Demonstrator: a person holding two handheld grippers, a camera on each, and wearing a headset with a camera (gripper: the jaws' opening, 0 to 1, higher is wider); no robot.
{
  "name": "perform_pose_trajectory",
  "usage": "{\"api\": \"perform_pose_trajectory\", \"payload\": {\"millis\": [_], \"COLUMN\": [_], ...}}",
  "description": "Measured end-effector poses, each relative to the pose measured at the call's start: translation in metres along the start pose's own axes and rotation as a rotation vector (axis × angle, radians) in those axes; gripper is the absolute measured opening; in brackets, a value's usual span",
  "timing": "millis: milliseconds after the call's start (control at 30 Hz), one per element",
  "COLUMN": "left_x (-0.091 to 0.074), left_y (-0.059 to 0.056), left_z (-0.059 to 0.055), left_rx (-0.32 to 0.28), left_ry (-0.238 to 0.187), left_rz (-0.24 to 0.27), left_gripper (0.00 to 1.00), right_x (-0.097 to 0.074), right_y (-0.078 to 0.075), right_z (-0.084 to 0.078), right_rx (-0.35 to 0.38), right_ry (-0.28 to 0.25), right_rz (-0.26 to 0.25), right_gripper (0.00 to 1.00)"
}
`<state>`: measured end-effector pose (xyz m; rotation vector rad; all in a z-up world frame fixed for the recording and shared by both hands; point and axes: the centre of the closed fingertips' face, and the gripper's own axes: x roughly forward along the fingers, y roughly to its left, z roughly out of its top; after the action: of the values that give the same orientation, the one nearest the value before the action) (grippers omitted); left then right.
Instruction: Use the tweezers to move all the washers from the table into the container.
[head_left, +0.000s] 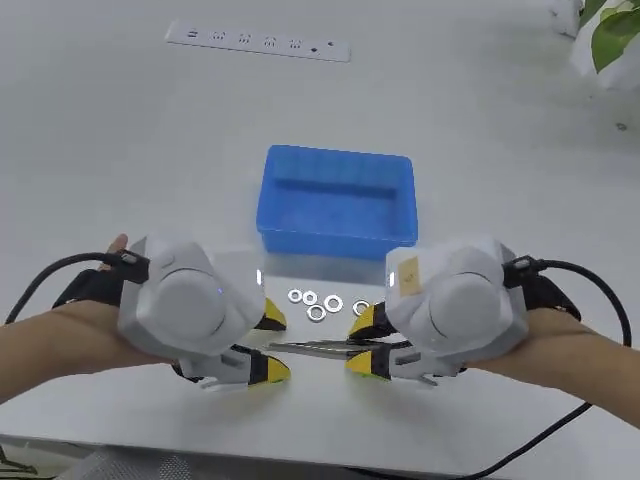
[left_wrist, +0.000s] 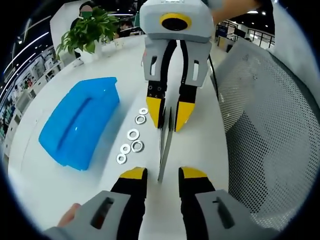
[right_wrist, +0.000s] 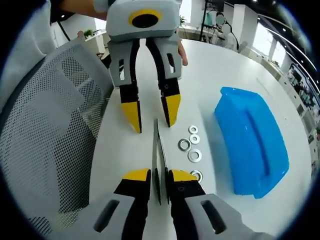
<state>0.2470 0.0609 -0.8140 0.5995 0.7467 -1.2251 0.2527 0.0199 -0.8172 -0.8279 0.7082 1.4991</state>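
Right gripper view: tweezers (right_wrist: 156, 145) inside claw (right_wrist: 160, 176)

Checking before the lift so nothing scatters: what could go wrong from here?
1. The right gripper pinches the thin tweezers near one end while they lie flat on the table; they could twist or slip when lifted.
2. The washers sit close beside that gripper, one almost at its jaw, so a sideways move might knock them.
3. The left gripper is open at the other end; closing carelessly could nudge the tweezers out of line.
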Motion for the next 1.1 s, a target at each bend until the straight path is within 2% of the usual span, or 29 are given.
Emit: {"api": "perform_pose_trajectory", "payload": {"millis": [67, 200, 333, 367, 433, 667, 700, 767, 833, 1000, 1100], "left_x": [0.0, 0.001, 0.003, 0.004, 0.004, 0.008, 0.007, 0.007, 0.007, 0.003, -0.003], "left_y": [-0.002, -0.003, -0.006, -0.006, -0.001, 0.0, 0.0, -0.001, -0.001, -0.005, -0.005], "left_z": [0.001, 0.002, 0.005, 0.005, 0.005, 0.004, 0.004, 0.003, 0.003, 0.003, 0.005], "left_rx": [0.011, 0.023, 0.038, 0.047, 0.116, 0.087, 0.093, 0.121, 0.087, 0.108, 0.11], "left_ry": [0.003, 0.002, -0.001, 0.003, 0.026, 0.044, 0.049, 0.061, 0.077, 0.09, 0.083], "left_rz": [-0.006, -0.007, -0.009, -0.006, 0.022, -0.001, -0.003, -0.011, -0.024, -0.04, -0.038], "left_gripper": [0.26, 0.24, 0.18, 0.14, 0.06, 0.06, 0.05, 0.05, 0.05, 0.05, 0.05], "right_x": [0.0, 0.0, 0.0, 0.0, 0.0, 0.0, 0.0, 0.0, -0.001, 0.0, 0.001], "right_y": [-0.001, 0.0, 0.0, 0.001, 0.002, 0.003, 0.003, 0.004, 0.003, 0.008, 0.008], "right_z": [0.0, 0.0, 0.0, 0.0, 0.0, 0.0, 0.001, 0.001, 0.0, 0.003, 0.005], "right_rx": [-0.028, -0.03, -0.02, -0.021, -0.026, -0.025, -0.053, -0.019, -0.015, -0.047, -0.073], "right_ry": [0.016, 0.023, 0.022, 0.022, 0.025, 0.019, 0.002, -0.03, -0.043, -0.034, -0.033], "right_rz": [-0.007, -0.011, -0.017, -0.017, -0.016, -0.016, -0.022, -0.016, -0.018, -0.023, -0.041], "right_gripper": [0.12, 0.11, 0.11, 0.11, 0.11, 0.09, 0.09, 0.08, 0.08, 0.07, 0.06]}}
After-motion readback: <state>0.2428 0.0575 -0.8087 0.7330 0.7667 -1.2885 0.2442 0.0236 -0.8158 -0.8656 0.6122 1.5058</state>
